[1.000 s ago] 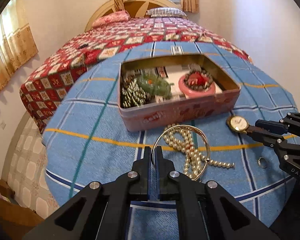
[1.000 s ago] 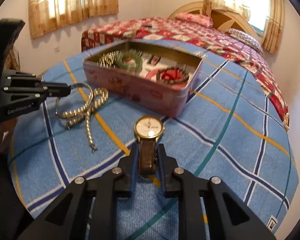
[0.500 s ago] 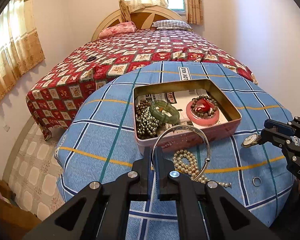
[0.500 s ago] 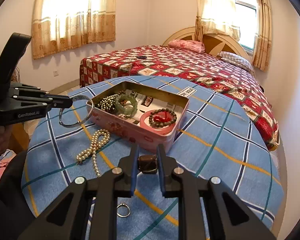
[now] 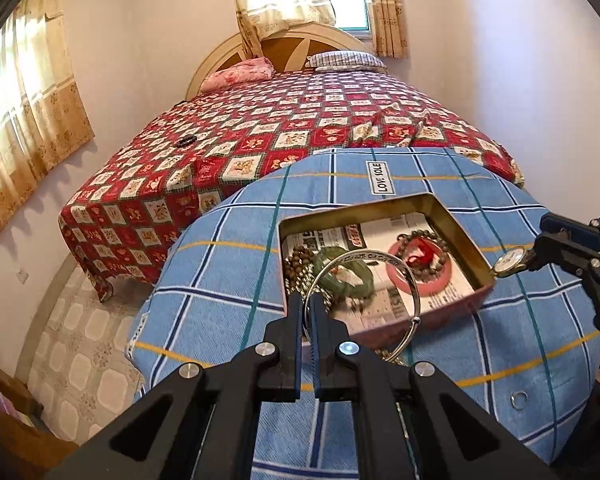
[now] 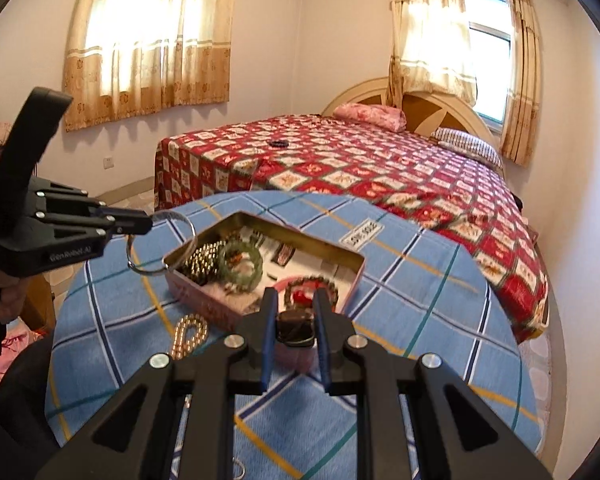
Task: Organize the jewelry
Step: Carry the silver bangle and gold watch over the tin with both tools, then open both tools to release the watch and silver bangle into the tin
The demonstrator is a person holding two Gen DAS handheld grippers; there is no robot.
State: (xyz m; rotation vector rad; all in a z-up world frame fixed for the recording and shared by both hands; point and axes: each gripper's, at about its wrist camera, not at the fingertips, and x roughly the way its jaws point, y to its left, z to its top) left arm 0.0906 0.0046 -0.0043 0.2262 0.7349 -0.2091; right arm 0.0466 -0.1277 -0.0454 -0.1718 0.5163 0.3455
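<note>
While the left claw (image 5: 307,305) pinches the bangle (image 5: 366,300), the right claw (image 6: 294,312) grips the watch (image 6: 295,326).

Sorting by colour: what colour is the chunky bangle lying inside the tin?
Translucent green bangle; the left wrist view shows it best, inside the pink tin.

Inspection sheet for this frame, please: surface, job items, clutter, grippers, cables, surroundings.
Surface: round table under a blue checked cloth.
Job's things: open tin holding a green bangle, beads and a pink dish; pearls and ring lie on the cloth.
Clutter: nothing seen.
Grippers: left gripper shut on silver bangle; right gripper shut on watch, at the tin.
Cables: nothing seen.
Surroundings: bed, curtained windows.
</note>
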